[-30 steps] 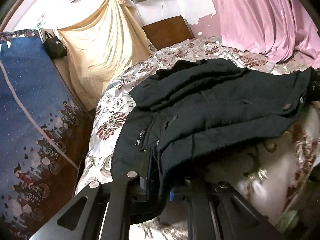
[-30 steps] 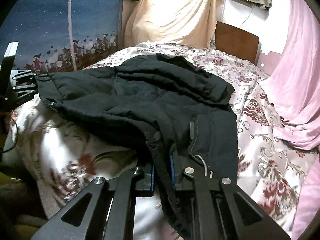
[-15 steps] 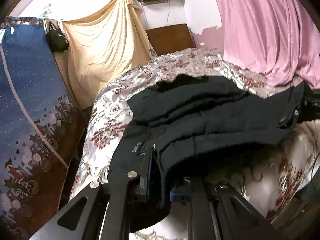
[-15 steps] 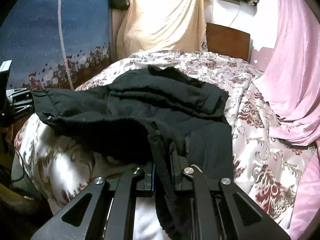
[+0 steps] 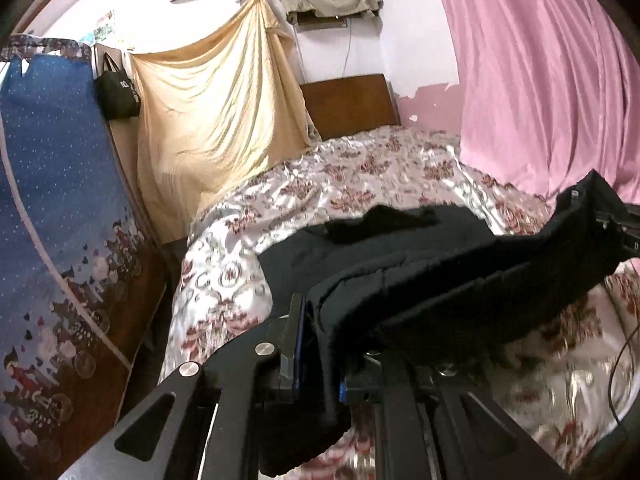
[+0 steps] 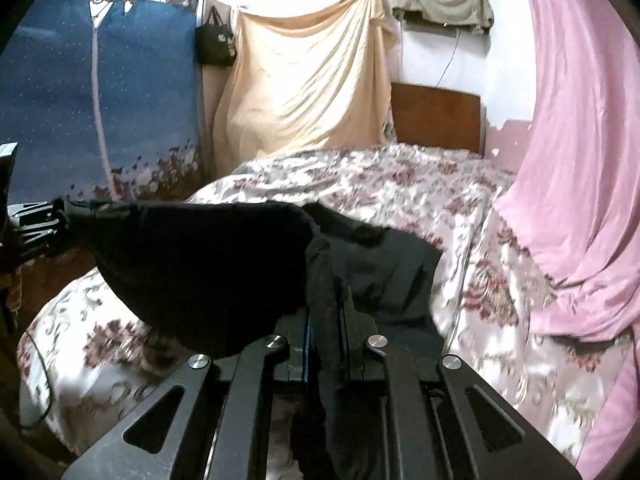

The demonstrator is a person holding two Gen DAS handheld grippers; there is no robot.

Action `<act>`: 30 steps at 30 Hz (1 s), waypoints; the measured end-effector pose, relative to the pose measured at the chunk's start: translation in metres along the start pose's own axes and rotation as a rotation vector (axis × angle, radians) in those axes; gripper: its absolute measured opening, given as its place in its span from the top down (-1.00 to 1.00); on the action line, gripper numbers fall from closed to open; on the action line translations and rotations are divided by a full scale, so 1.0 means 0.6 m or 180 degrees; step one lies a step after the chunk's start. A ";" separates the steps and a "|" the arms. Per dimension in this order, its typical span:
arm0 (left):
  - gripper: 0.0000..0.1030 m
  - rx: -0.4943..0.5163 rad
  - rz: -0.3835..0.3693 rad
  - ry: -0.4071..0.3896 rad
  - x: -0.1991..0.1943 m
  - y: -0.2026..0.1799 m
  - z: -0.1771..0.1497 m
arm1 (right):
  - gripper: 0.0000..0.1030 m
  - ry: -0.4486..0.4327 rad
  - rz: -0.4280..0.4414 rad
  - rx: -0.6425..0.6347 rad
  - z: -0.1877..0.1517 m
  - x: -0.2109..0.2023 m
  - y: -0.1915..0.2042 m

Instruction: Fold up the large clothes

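Both grippers, left gripper (image 5: 320, 354) and right gripper (image 6: 326, 344), stay clamped on the black jacket (image 6: 208, 268); we have lifted its near edge off the bed (image 6: 400, 188), starting the fold.

Left gripper (image 5: 320, 364) is pinching the jacket (image 5: 440, 280) hem, jaws nearly closed on the fabric. Jacket edge is stretching taut to the right gripper (image 5: 618, 226) at frame right, hanging above the bedspread (image 5: 360, 176).

A white mark on the black bag (image 5: 118, 94), perhaps letters, too blurred to read
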State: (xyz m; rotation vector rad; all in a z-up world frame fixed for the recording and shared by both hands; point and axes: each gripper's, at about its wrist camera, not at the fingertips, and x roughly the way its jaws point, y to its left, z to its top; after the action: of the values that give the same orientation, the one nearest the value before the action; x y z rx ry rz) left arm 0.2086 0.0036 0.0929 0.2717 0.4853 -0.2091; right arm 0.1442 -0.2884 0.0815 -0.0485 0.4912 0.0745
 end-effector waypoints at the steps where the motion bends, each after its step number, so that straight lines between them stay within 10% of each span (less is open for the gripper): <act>1: 0.77 -0.0030 0.0000 -0.0027 0.010 0.003 0.009 | 0.82 -0.0029 -0.0027 0.0003 0.005 0.003 0.003; 30: 0.78 0.0007 0.0052 0.0217 0.487 0.053 0.233 | 0.82 0.0087 -0.0451 -0.0198 0.256 0.460 -0.084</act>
State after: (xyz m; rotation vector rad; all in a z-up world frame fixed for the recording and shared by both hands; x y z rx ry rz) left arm 0.5296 -0.0476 0.0764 0.2857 0.5500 -0.1850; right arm 0.4633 -0.3121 0.0878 -0.1454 0.5114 -0.0499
